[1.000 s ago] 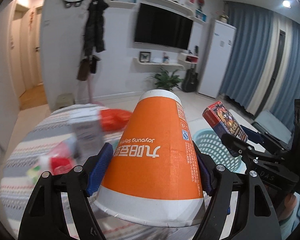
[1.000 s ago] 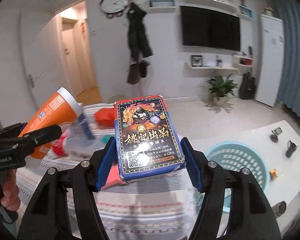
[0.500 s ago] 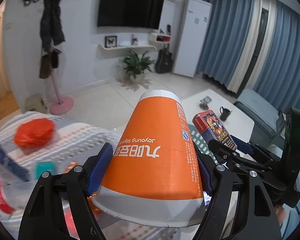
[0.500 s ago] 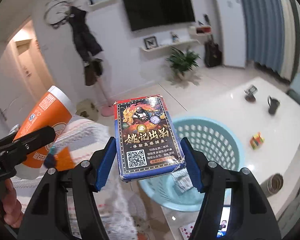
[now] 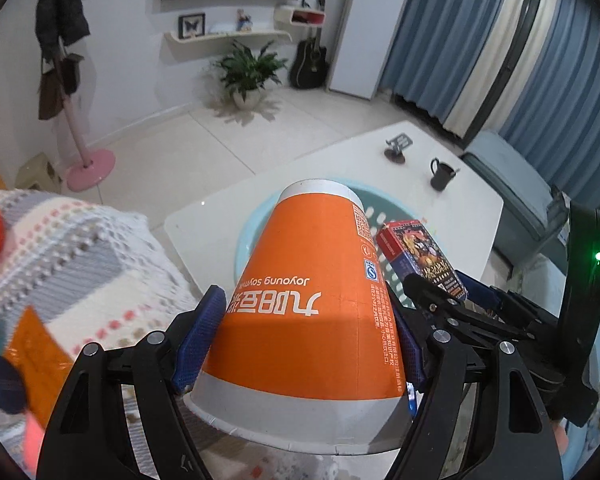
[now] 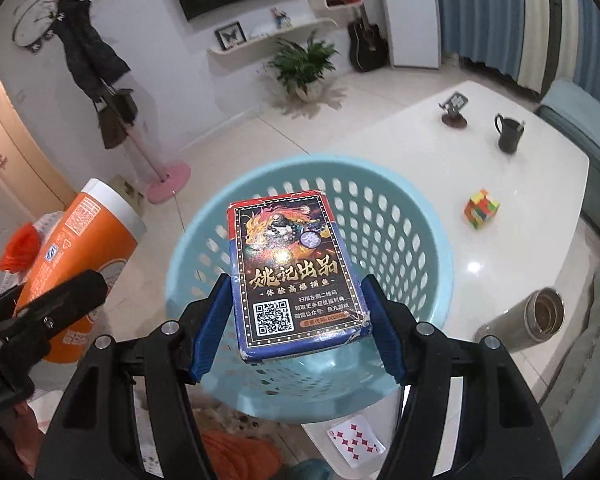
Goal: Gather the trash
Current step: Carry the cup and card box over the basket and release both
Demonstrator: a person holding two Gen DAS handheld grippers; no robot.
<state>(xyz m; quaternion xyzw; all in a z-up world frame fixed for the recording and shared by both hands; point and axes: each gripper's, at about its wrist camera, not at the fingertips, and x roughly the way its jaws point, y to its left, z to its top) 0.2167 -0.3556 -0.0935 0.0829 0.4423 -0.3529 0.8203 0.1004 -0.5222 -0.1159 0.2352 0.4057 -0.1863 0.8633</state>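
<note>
My left gripper (image 5: 300,338) is shut on an orange and white paper cup (image 5: 312,300), held upside down at the near left edge of the light blue basket (image 5: 246,236). The cup also shows in the right wrist view (image 6: 80,256). My right gripper (image 6: 296,320) is shut on a dark playing-card box (image 6: 296,272) and holds it above the opening of the basket (image 6: 404,224). The card box also shows in the left wrist view (image 5: 420,258), just right of the cup.
The basket stands on a white table (image 6: 500,184) with a black mug (image 6: 509,134), a phone stand (image 6: 454,110), a colour cube (image 6: 482,208), a steel flask (image 6: 532,318) and a loose playing card (image 6: 354,438). A patterned blanket (image 5: 60,256) with more litter lies to the left.
Both grippers have swung right, away from the blanket and over to the basket. The card box now hangs above the basket's opening and the cup is at its left rim.
</note>
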